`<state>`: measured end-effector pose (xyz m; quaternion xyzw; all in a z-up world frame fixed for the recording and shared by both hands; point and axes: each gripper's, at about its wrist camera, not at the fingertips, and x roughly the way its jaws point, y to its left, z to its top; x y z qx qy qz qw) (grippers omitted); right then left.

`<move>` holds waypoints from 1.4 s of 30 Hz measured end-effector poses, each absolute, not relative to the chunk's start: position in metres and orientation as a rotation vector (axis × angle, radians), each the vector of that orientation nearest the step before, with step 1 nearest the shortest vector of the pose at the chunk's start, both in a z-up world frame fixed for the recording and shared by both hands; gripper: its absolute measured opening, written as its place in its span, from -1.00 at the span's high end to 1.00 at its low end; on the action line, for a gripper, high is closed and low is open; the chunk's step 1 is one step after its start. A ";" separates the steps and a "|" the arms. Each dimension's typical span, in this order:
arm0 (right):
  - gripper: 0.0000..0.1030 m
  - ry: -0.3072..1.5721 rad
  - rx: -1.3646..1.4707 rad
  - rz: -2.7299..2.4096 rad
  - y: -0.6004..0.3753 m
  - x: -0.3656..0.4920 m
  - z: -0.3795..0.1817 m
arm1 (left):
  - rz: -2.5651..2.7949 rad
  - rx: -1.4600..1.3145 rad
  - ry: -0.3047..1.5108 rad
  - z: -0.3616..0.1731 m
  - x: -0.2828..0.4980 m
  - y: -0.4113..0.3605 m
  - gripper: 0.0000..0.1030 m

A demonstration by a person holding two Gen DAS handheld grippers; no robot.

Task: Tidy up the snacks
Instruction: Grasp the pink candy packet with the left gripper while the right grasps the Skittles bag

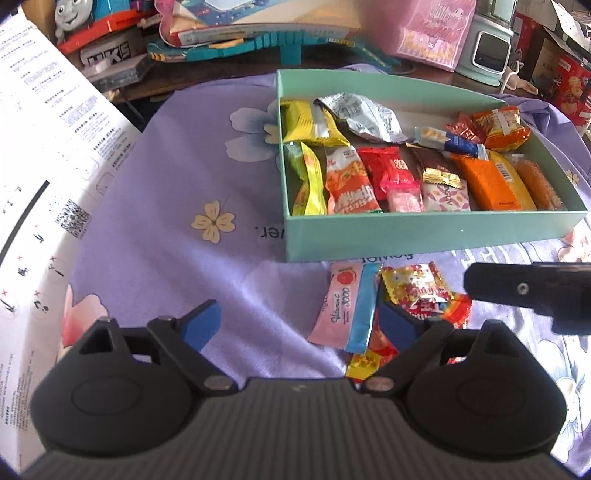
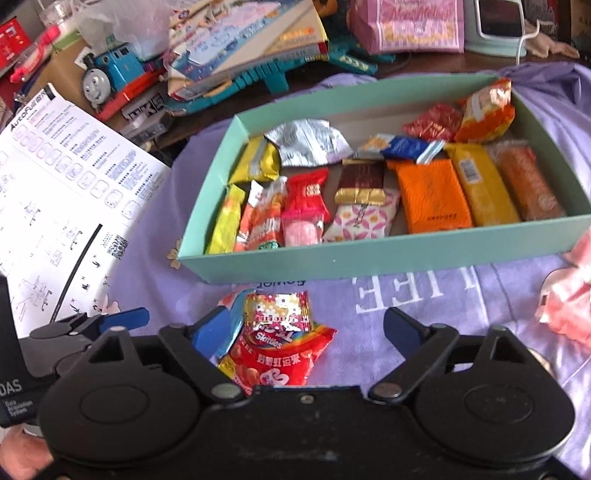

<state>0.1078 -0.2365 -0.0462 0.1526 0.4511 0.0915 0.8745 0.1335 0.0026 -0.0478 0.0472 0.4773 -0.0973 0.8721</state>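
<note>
A mint-green box (image 1: pixel 424 234) (image 2: pixel 369 258) sits on a purple flowered cloth and holds several wrapped snacks in rows. In front of it lies a small pile of loose snacks: a pink and blue Vitamin C sachet (image 1: pixel 345 308), a gold-red candy bag (image 1: pixel 413 282) (image 2: pixel 279 308) and a red Skittles bag (image 2: pixel 280 356). My left gripper (image 1: pixel 299 321) is open, low over the cloth, with its right finger beside the pile. My right gripper (image 2: pixel 308 330) is open, with the Skittles bag between its fingers, near the left one.
A white instruction sheet (image 1: pixel 48 155) (image 2: pixel 62 192) lies at the left. Behind the box are a blue toy train (image 2: pixel 107 74), books, teal blocks, a pink bag (image 1: pixel 436 33) and a small white appliance (image 1: pixel 487 48). The right gripper's body (image 1: pixel 532 291) reaches in from the right.
</note>
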 end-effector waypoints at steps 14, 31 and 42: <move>-0.24 1.007 0.343 0.264 -0.214 0.144 -0.069 | -0.278 0.055 1.036 -0.068 0.153 -0.004 -0.40; 0.27 1.021 0.371 0.233 -0.242 0.123 -0.079 | -0.445 0.035 1.058 -0.067 0.140 -0.042 0.39; 0.12 1.024 0.380 0.179 -0.273 0.095 -0.086 | -0.487 0.107 1.062 -0.066 0.120 -0.067 0.30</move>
